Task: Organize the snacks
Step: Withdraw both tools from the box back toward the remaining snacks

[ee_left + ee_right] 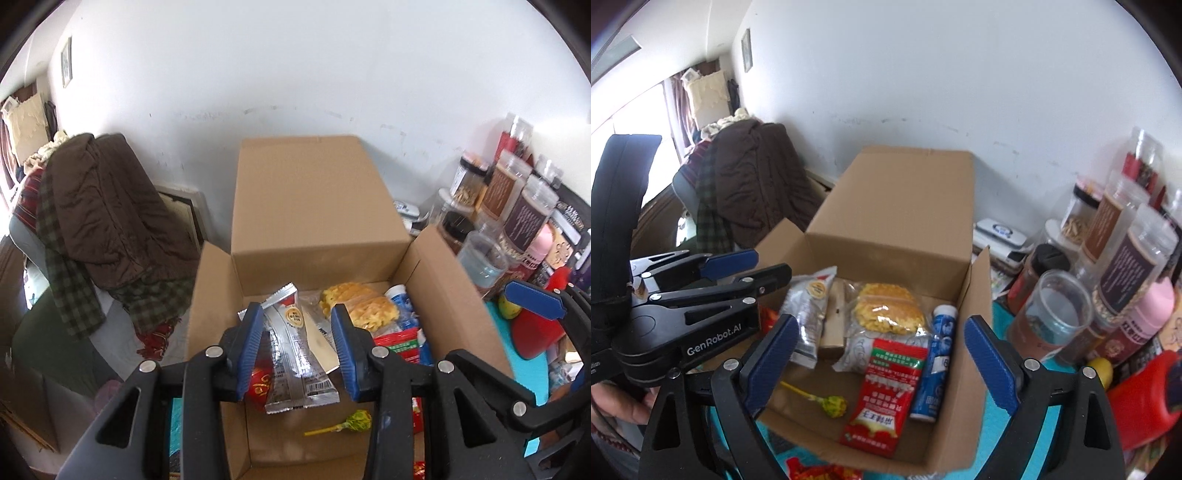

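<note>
Snacks are lying in the cardboard box (964,254). We are holding the left gripper (301,350) half open above the silver sachet (295,354), whose long axis is running along the fingers. The right gripper (882,363) is standing wide open over the red packet (886,387).

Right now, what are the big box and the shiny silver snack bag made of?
The box looks like plain brown cardboard, matte, with folded flaps and a creased edge. The silver snack bag looks like foil or foil-coated plastic, glossy: it mirrors the light and wrinkles sharply, with crimped sealed ends. Which of the two, I cannot tell.
</note>
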